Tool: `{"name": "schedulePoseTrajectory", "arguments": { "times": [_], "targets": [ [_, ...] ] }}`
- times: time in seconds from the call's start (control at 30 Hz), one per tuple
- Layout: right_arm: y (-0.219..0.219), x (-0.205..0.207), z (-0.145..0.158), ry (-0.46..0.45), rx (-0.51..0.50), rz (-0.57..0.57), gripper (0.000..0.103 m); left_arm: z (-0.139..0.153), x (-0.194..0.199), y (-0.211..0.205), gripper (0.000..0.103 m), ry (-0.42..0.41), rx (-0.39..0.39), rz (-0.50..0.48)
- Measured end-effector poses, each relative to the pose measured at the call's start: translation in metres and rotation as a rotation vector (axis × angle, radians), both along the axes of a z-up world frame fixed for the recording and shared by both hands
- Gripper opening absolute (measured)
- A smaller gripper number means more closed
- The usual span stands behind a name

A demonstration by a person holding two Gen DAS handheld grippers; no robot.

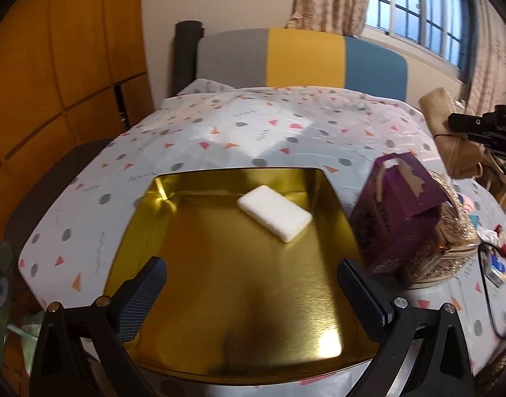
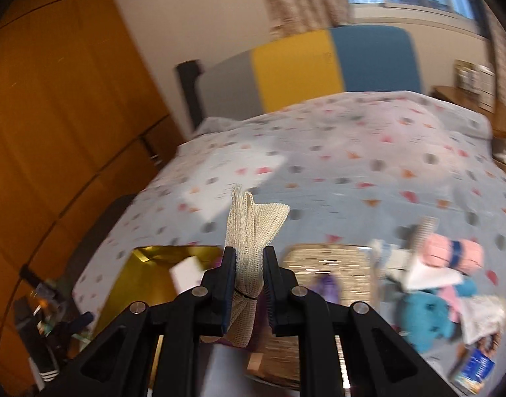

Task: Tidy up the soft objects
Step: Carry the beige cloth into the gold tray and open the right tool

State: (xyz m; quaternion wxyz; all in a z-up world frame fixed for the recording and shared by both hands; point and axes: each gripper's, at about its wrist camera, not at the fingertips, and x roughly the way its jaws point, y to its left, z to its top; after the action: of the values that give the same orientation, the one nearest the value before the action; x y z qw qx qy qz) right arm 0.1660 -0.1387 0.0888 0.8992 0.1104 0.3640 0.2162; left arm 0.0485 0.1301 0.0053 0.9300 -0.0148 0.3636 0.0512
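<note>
Right gripper [image 2: 249, 274] clenched on a rolled cream mesh cloth [image 2: 253, 228], jaws pressed against both its sides. Cloth bound by a thin dark tie just behind the pads, free end sticking up and forward past the fingertips, lower end hanging beneath the jaws. Held clear above the bed [image 2: 352, 152], over the stretch between a gold tray [image 2: 147, 271] and a woven basket [image 2: 322, 264].

Left gripper [image 1: 251, 284] released, jaws spread wide with nothing between them, poised over the near half of the gold tray [image 1: 220, 281]. White foam block [image 1: 275, 217] lying flat in the tray's far right part, well ahead of the fingertips and apart from both.

Purple gift box [image 1: 398, 211] standing just right of the tray, against the basket. More soft things scattered on the bedspread farther right: pink rolled cloth [image 2: 451, 253], blue plush toy [image 2: 425, 317], white cloths; details blurred.
</note>
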Motion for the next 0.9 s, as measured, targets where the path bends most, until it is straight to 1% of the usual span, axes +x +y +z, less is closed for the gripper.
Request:
{"name": "schedulePoseTrajectory", "arguments": {
  "times": [0.13,0.3,0.37,0.57,0.63,0.73,0.9],
  "targets": [
    [0.05,-0.003,-0.006,0.014,-0.013,0.114,0.015,-0.002,-0.005,0.01,0.103,0.004,-0.005,0.033],
    [0.093,-0.017,-0.021,0.043,-0.03,0.213,0.015,-0.006,-0.01,0.019,0.103,0.018,-0.021,0.055],
    [0.111,-0.02,-0.032,0.065,-0.05,0.248,0.015,-0.007,-0.012,0.023,0.103,0.019,-0.033,0.064],
    [0.141,-0.021,-0.068,0.14,-0.114,0.3,0.015,-0.013,-0.018,0.039,0.103,0.029,-0.056,0.102],
    [0.151,-0.02,-0.083,0.173,-0.15,0.308,0.016,-0.014,-0.019,0.043,0.103,0.031,-0.069,0.108],
    [0.163,-0.018,-0.102,0.214,-0.184,0.325,0.018,-0.014,-0.02,0.048,0.103,0.028,-0.074,0.118],
    [0.172,-0.016,-0.123,0.217,-0.28,0.311,0.021,-0.013,-0.021,0.05,0.103,0.022,-0.074,0.116]
  ]
}}
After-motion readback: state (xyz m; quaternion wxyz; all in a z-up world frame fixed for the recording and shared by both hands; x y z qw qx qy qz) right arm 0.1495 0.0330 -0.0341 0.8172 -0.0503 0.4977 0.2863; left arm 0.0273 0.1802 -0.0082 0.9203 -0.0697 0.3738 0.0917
